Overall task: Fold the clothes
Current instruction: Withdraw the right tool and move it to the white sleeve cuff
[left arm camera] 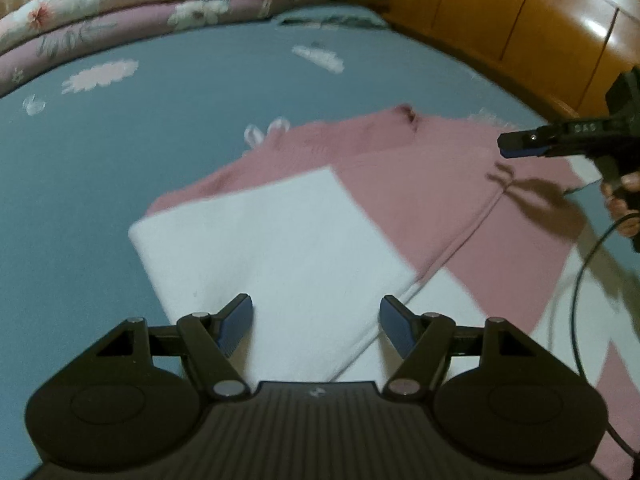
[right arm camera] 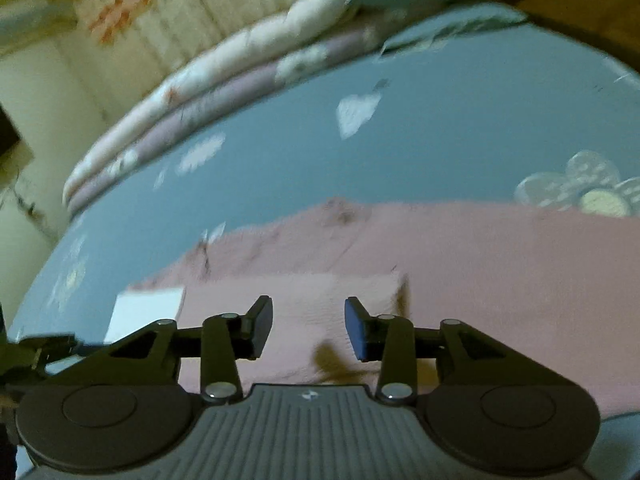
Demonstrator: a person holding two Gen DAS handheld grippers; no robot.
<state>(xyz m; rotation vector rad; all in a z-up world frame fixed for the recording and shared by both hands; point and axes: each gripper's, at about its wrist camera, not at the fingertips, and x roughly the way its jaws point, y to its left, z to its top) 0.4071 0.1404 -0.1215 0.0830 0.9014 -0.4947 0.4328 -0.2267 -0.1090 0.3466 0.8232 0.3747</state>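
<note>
Left gripper (left arm camera: 316, 322) hangs low over the white folded panel, jaws apart, nothing between them. Right gripper (right arm camera: 309, 326) also gapes, empty, above pink cloth. Pink-and-white garment (left arm camera: 400, 184) lies flat, partly folded, on the blue floral bed sheet (left arm camera: 180, 120). Beyond it, stacked floral quilts (left arm camera: 120, 4) and a wooden headboard (left arm camera: 520, 20).

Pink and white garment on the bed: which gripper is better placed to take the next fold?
Probably left. The left gripper hangs open right over the garment's folded white flap; the right gripper is open above the pink part, away from any edge.
</note>
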